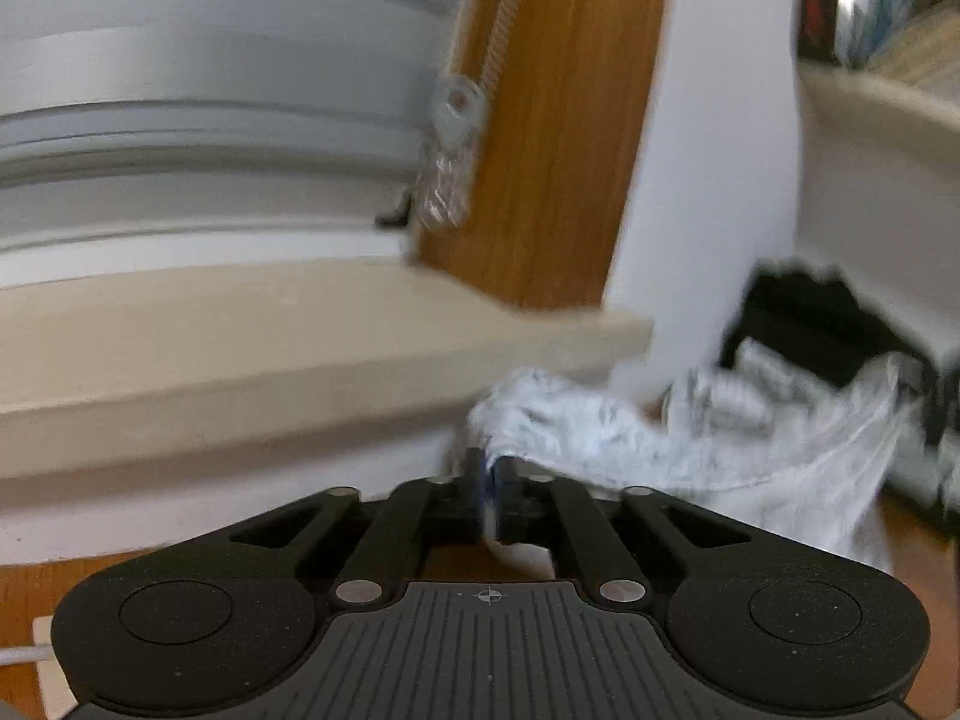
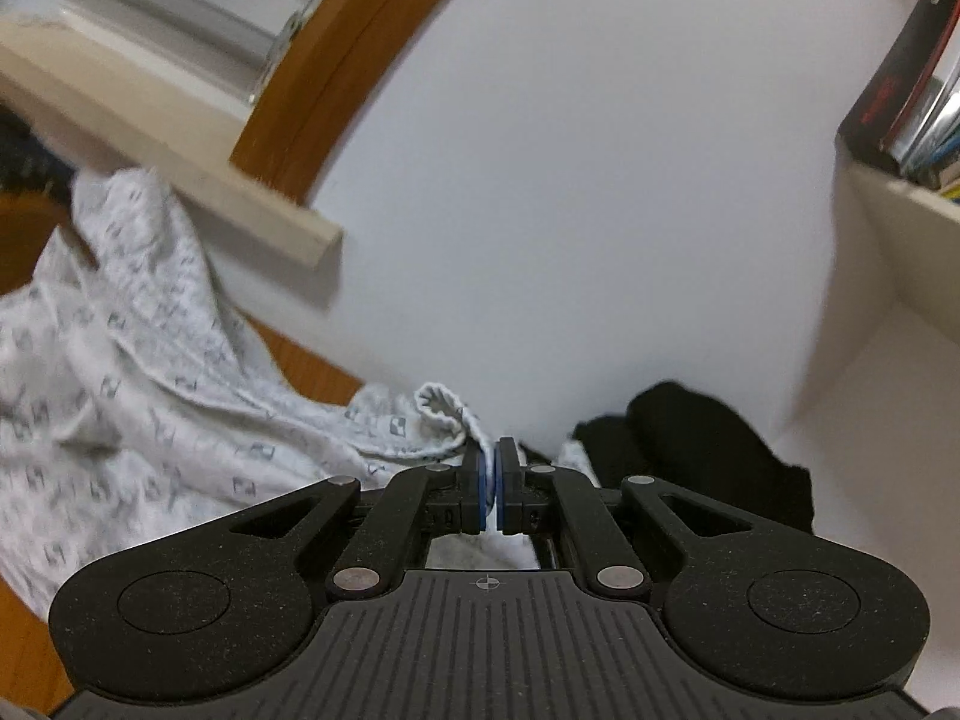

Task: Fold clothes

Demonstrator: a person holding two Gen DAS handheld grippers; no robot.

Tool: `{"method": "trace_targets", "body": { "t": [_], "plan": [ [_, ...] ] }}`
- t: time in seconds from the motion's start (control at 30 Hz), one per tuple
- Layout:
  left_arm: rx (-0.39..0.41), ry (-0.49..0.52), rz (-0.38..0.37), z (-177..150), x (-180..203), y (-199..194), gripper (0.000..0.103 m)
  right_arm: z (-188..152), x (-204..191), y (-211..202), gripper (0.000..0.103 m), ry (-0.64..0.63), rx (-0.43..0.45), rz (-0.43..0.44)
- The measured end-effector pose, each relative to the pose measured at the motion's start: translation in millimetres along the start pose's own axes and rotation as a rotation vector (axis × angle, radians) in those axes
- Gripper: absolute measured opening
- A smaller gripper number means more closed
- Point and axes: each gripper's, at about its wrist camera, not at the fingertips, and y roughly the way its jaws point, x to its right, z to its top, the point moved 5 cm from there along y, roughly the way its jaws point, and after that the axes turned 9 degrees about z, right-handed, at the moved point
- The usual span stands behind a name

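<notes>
While both jaws pinch the patterned garment (image 2: 120,360) edges, a sill (image 1: 240,348) juts close behind.

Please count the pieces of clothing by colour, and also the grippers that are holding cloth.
White patterned garment: 1
Black garment: 1
Grippers shut on the white patterned garment: 2, the left gripper and the right gripper
Total: 2 garments, 2 grippers

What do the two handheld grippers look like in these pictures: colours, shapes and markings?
The left gripper and the right gripper look alike: matte black speckled plastic, two rounded lobes with circular discs, a ribbed dark grey centre plate with a small crosshair mark, silver pivot pins, slotted linkage arms, and blue pads on the fingers.
</notes>
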Motion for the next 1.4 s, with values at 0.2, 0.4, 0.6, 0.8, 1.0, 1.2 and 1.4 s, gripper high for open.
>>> {"method": "trace_targets", "body": {
  "t": [0.2,0.4,0.6,0.8,1.0,1.2,1.4],
  "plan": [
    [-0.008,0.033,-0.012,9.8,6.3,2.1,0.003,-23.0,0.4,1.3,0.004,0.000,-0.033,0.011],
    [-0.004,0.023,0.033,5.3,7.4,2.9,0.042,-51.2,-5.5,18.3,0.004,0.027,-0.098,0.044],
    [-0.036,0.127,0.001,-21.6,10.6,-3.4,0.046,-75.0,-13.5,37.7,0.005,0.047,-0.160,0.063],
    [-0.062,0.270,-0.017,-47.5,15.4,-2.9,0.046,-93.7,-9.8,52.2,0.005,0.123,-0.198,0.092],
    [-0.049,0.300,-0.030,-42.2,22.3,1.0,0.046,-100.2,-12.5,57.0,0.005,0.135,-0.203,0.103],
    [-0.026,0.381,-0.095,-29.7,55.9,11.4,0.046,-102.4,-15.2,61.6,0.005,0.127,-0.196,0.104],
    [0.020,0.296,-0.100,-5.7,71.1,18.5,0.023,-105.3,-21.2,61.7,0.007,0.092,-0.170,0.077]
  ]
}}
